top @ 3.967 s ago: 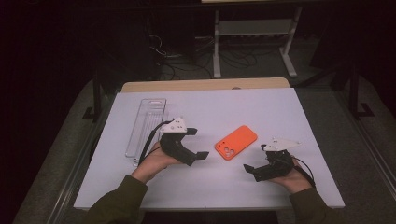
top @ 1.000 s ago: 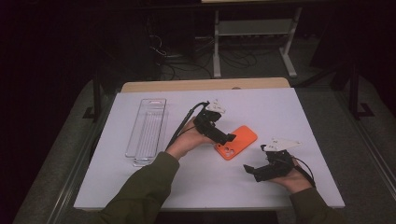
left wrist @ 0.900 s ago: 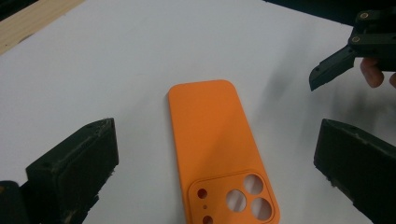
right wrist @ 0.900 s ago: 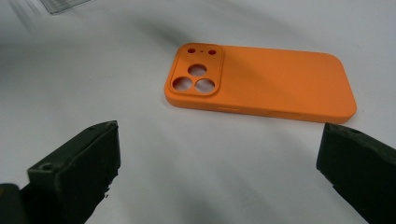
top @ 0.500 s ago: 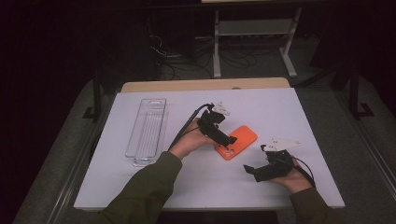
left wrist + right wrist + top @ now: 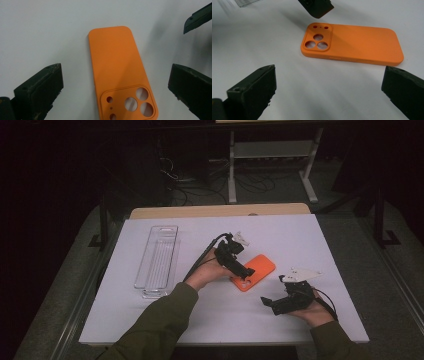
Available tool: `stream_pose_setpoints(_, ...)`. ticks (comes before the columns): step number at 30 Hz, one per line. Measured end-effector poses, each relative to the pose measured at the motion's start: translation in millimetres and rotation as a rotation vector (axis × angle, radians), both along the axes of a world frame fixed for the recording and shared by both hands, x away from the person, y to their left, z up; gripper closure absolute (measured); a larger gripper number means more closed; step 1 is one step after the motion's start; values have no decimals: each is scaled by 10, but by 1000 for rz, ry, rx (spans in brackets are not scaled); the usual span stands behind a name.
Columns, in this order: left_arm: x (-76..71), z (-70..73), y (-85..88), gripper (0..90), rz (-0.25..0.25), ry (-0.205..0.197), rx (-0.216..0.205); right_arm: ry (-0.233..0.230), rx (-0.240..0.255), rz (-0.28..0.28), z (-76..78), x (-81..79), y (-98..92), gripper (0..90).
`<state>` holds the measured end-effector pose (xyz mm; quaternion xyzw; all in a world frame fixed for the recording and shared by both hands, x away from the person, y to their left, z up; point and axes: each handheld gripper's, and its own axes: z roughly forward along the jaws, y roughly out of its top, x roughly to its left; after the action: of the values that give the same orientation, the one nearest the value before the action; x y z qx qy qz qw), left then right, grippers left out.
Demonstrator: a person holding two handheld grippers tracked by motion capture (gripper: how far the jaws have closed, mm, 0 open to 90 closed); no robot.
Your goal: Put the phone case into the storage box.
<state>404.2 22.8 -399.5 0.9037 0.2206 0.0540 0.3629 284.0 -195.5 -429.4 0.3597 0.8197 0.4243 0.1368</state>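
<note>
Compared with four seconds ago, the left gripper [image 6: 242, 268] is now hovering over the flat orange silicone phone case [image 6: 256, 271] mid-table, jaws spread wide astride it, gripping nothing, so a pickup is likely starting. The right gripper [image 6: 272, 303] is resting nearby, open and empty. The clear plastic rectangular tray [image 6: 157, 260] is sitting empty, well left.

Bystanders on and behind the table

Clear, long, ribbed plastic tray [image 6: 157, 260] left of frame centre, on the white tabletop [image 6: 300, 235]; pale wooden board edge [image 6: 215, 211] above it; white metal shelf stand [image 6: 272, 150] and tangled dark cables [image 6: 190, 185] across the top.
</note>
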Motion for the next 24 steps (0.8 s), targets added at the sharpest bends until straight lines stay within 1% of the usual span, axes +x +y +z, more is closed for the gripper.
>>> stream_pose_setpoints(1, -2, -10, -11, 0, 3, 8, -3, 2, 0, -1, 0, -1, 0, 0)
stream_pose_setpoints(3, 4, -25, -21, 0, -3, 8, 10, 1, 1, 0, 0, 1, -1, 0)
stream_pose_setpoints(4, 0, -36, -32, 0, 3, 11, 8, 1, 1, 0, 0, 0, -1, 0)
stream_pose_setpoints(5, 3, -40, -35, 0, 0, 13, 18, 1, 1, 1, 0, 0, -1, 0)
stream_pose_setpoints(7, 3, -54, -45, 0, 3, 18, 23, 1, 0, 1, 0, -1, -1, 0)
stream_pose_setpoints(8, 2, -61, -51, 0, 3, 21, 23, 3, 1, 1, 1, -2, -1, 0)
stream_pose_setpoints(9, -1, -75, -62, 0, 8, 22, 14, 3, 1, 0, 2, -2, -1, 0)
stream_pose_setpoints(10, -1, -77, -66, 0, 5, 22, 22, 2, 1, 1, 3, -2, -3, 0)
stream_pose_setpoints(11, -8, -88, -79, 0, 13, 28, 9, 3, 2, 1, 3, -1, -3, 0)
stream_pose_setpoints(13, -6, -94, -86, 0, 4, 23, 23, 4, 2, 1, 2, -1, -3, 0)
stream_pose_setpoints(14, -13, -104, -98, 0, 10, 32, 13, 5, 1, 1, 2, -1, -3, 0)
stream_pose_setpoints(16, -17, -121, -109, 0, 8, 31, 20, 7, 2, 3, 3, -2, -3, 0)
stream_pose_setpoints(17, -16, -127, -109, 0, 2, 29, 29, 6, 2, 3, 2, -1, -3, 0)
stream_pose_setpoints(19, -28, -149, -128, 0, 11, 35, 19, 7, 2, 2, 3, -2, -5, 0)
stream_pose_setpoints(20, -28, -154, -129, 0, 5, 31, 33, 7, 2, 3, 4, -2, -5, 0)
stream_pose_setpoints(21, -37, -167, -141, 0, 14, 34, 25, 6, 2, 3, 4, -3, -5, 0)
stream_pose_setpoints(22, -34, -168, -139, 0, 4, 33, 40, 7, 2, 4, 4, -4, -4, 0)
stream_pose_setpoints(23, -38, -181, -146, 0, 5, 34, 38, 8, 3, 3, 4, -5, -2, 0)
stream_pose_setpoints(24, -40, -183, -148, 0, 1, 36, 46, 8, 4, 3, 5, -6, -2, 0)
